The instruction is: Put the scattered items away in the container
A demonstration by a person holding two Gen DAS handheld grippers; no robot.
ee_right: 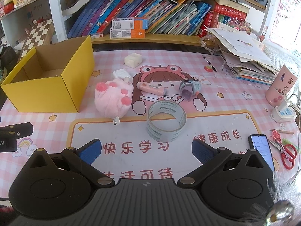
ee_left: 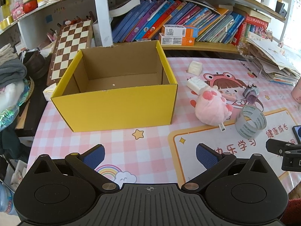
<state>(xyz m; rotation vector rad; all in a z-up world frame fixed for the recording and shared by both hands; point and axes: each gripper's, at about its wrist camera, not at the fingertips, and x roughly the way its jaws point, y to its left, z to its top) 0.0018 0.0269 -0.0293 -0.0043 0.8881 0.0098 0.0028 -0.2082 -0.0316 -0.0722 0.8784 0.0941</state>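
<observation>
An empty yellow cardboard box [ee_left: 116, 105] [ee_right: 47, 92] stands open on the pink checked table mat [ee_left: 150, 145]. To its right lie a pink plush paw [ee_left: 212, 107] [ee_right: 112, 99], a clear tape roll [ee_left: 251, 122] [ee_right: 166, 120], a white charger [ee_left: 195, 83] [ee_right: 120, 73], a white tissue pack [ee_left: 195, 67] [ee_right: 133, 59], a pink correction tape [ee_right: 152, 88] and a grey-purple toy [ee_left: 251, 93] [ee_right: 190, 88]. My left gripper [ee_left: 150, 155] hovers open in front of the box. My right gripper [ee_right: 146, 149] is open just short of the tape roll.
Bookshelves with leaning books [ee_right: 143, 11] and toothpaste boxes [ee_left: 178, 34] line the back. A chessboard [ee_left: 69, 47] leans left of the box. Papers [ee_right: 248, 56], a pink cylinder [ee_right: 280, 86], power strip [ee_right: 284, 113], phone [ee_right: 262, 150] and red scissors [ee_right: 287, 154] crowd the right.
</observation>
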